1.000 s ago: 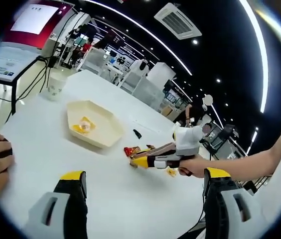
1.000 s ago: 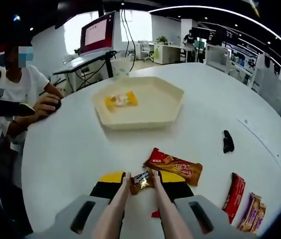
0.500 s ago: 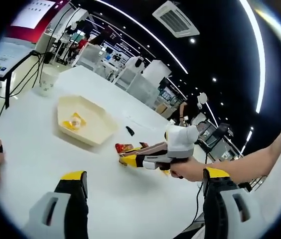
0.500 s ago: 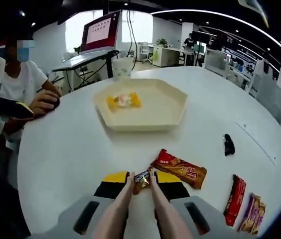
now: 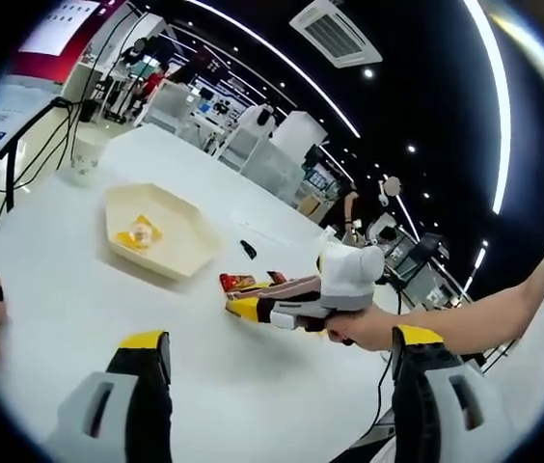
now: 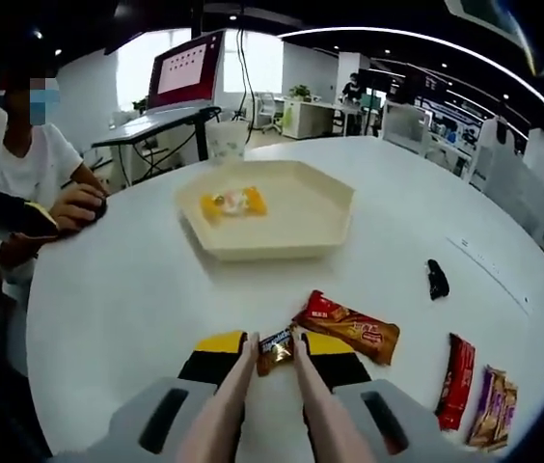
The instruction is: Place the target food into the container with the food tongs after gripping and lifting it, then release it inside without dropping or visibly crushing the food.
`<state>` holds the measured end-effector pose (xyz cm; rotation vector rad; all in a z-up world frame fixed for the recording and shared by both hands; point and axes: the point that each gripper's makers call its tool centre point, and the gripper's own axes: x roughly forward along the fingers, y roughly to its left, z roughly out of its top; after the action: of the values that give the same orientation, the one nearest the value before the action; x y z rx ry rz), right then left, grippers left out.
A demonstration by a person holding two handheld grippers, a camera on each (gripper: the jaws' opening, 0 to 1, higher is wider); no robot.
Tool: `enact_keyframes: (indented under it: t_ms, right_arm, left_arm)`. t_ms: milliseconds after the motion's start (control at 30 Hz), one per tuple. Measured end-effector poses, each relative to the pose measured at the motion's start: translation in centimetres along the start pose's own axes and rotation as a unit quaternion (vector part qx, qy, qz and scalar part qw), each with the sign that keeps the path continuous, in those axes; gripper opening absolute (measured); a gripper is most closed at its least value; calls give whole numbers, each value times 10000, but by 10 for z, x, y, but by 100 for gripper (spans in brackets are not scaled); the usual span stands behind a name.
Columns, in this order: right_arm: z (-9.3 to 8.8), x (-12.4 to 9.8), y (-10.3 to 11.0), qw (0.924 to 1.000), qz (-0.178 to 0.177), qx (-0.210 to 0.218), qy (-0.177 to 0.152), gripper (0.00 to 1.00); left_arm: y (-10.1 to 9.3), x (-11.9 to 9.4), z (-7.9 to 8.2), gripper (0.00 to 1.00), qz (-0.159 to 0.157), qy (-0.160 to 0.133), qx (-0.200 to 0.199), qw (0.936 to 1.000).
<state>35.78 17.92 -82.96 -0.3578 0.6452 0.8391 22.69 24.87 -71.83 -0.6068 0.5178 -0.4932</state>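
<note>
A small brown wrapped candy [image 6: 273, 350] is pinched between the tips of flesh-coloured food tongs [image 6: 226, 403]. My right gripper [image 6: 277, 343] is shut on those tongs, low over the white table. From the left gripper view, the right gripper [image 5: 282, 307] is held by a hand, its yellow tip pointing toward the cream hexagonal tray [image 5: 190, 253]. The tray [image 6: 325, 227] lies ahead and holds a yellow wrapped sweet [image 6: 235, 203]. My left gripper [image 5: 277, 355] hangs open above the near table with nothing between its jaws.
A red-orange snack bar [image 6: 349, 326] lies right of the tongs, with more bars [image 6: 457, 369] at the far right. A small black object [image 6: 435, 279] lies beyond them. A paper cup [image 6: 226, 139] stands behind the tray. A seated person's hand [image 6: 75, 204] rests at the left edge.
The right gripper with tongs and candy has edged slightly toward the tray. Both views have shifted a little; the candy stays pinched and the left gripper stays open.
</note>
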Motion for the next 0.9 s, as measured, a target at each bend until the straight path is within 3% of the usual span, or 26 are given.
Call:
enact_keyframes:
  t_ms: [300, 467, 533, 733, 900]
  right_arm:
    - [1, 0, -3, 9986, -45, 530, 35, 23]
    - [1, 0, -9, 9918, 185, 1262, 68, 22]
    - [1, 1, -10, 9909, 213, 1330, 64, 22]
    - [0, 1, -5, 9979, 191, 620, 58, 21]
    - [-1, -3, -1, 9914, 221, 1286, 89, 21]
  left_arm:
    - [-1, -6, -3, 95, 12, 36, 27, 10000]
    - [-2, -10, -1, 94, 36, -18, 41, 10000]
    - [-2, -11, -1, 94, 45, -25, 53, 10000]
    - [-2, -14, -2, 93, 55, -32, 84, 9999]
    - [-4, -15, 0, 93, 44, -57, 102, 9999]
